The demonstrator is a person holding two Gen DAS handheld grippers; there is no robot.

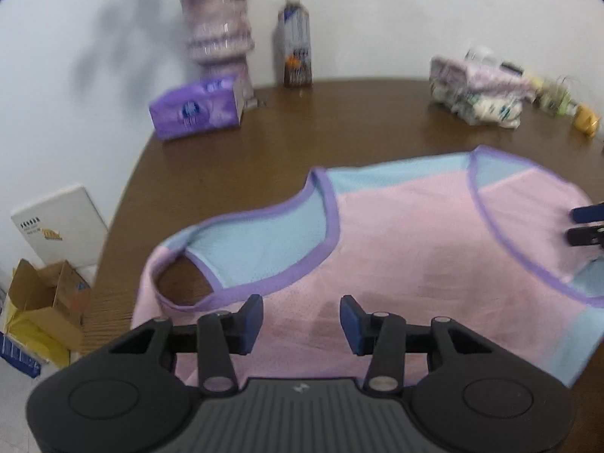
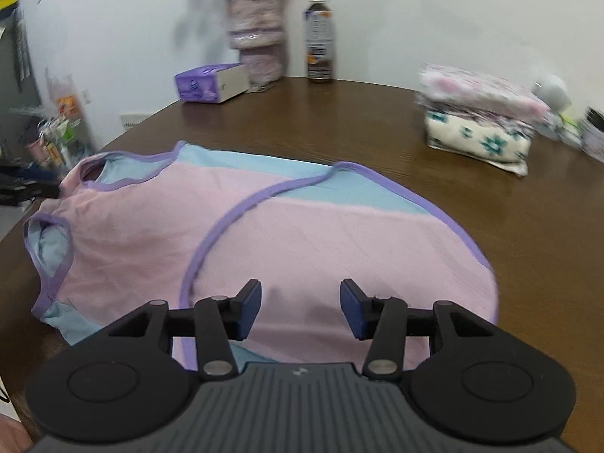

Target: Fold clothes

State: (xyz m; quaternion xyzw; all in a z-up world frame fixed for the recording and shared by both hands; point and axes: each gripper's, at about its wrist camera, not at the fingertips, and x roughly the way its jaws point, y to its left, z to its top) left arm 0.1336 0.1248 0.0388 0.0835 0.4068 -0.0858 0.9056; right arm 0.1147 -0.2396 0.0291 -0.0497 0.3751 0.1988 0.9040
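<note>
Pink-and-blue mesh vest with purple trim (image 1: 396,234) lies spread across the middle of the brown wooden table (image 1: 339,120). Left gripper (image 1: 301,319) and right gripper (image 2: 300,307) hang over its near edge at bottom centre, jaws spread, pinching nothing. Folded patterned clothes (image 2: 479,120) sit upper right, well apart.

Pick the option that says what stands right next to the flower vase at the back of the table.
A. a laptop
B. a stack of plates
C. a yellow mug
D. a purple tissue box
D: in the right wrist view the purple tissue box lies on the wooden table just left of the flower vase, with a dark bottle on the vase's other side.
</note>
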